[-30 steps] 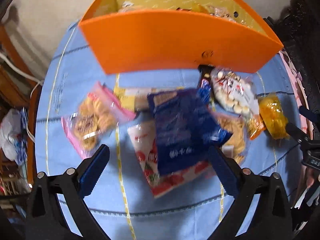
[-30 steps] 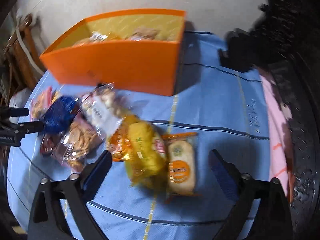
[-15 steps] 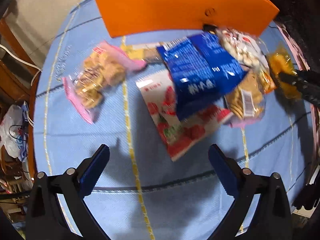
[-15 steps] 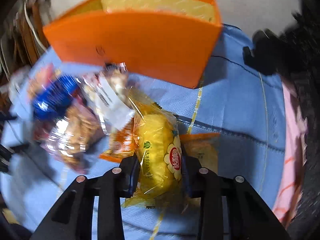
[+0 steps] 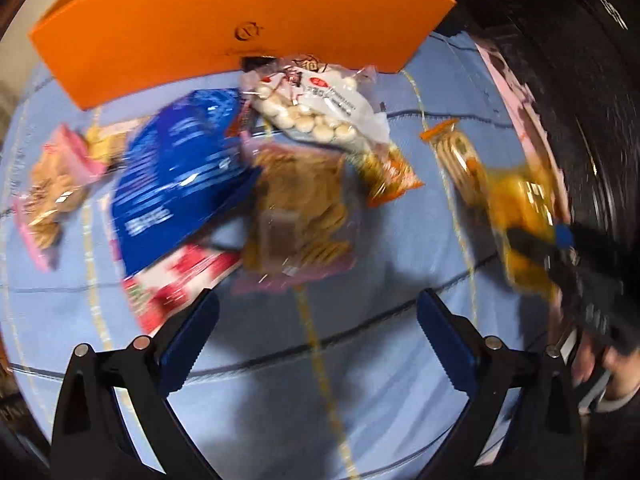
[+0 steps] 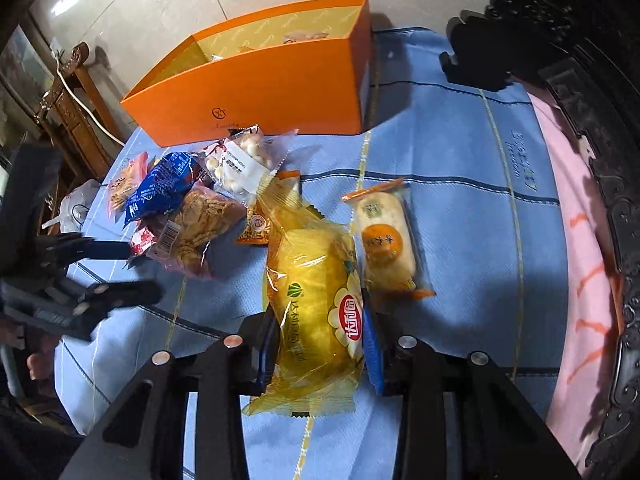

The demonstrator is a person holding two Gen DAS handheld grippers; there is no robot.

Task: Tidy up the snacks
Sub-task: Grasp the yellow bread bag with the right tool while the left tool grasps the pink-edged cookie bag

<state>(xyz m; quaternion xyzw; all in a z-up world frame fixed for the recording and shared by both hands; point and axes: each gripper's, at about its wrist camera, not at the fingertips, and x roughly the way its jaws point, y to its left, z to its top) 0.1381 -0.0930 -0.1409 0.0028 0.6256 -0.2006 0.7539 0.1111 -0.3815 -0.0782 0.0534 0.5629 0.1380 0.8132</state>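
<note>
My right gripper point(image 6: 320, 344) is shut on a yellow cake packet point(image 6: 316, 304) and holds it above the blue cloth; the packet also shows in the left wrist view point(image 5: 520, 208). My left gripper point(image 5: 312, 336) is open and empty, in front of a snack pile: a blue bag point(image 5: 176, 176), a cracker bag point(image 5: 300, 216), a bag of white balls point(image 5: 320, 108), a red-and-white bag point(image 5: 176, 284) and a pink bag point(image 5: 52, 184). An orange box point(image 6: 272, 80) with snacks inside stands behind. An orange-trimmed pastry point(image 6: 384, 240) lies beside the yellow packet.
The table wears a blue checked cloth point(image 6: 460, 208) with a pink cloth point(image 6: 580, 240) on the right. Dark carved furniture point(image 6: 580, 40) stands at the right and back. A wooden stand point(image 6: 72, 96) and a white cable are at the left.
My right gripper has lifted the yellow cake packet off the cloth and pulled back. My left gripper has swung to the right, staying open.
</note>
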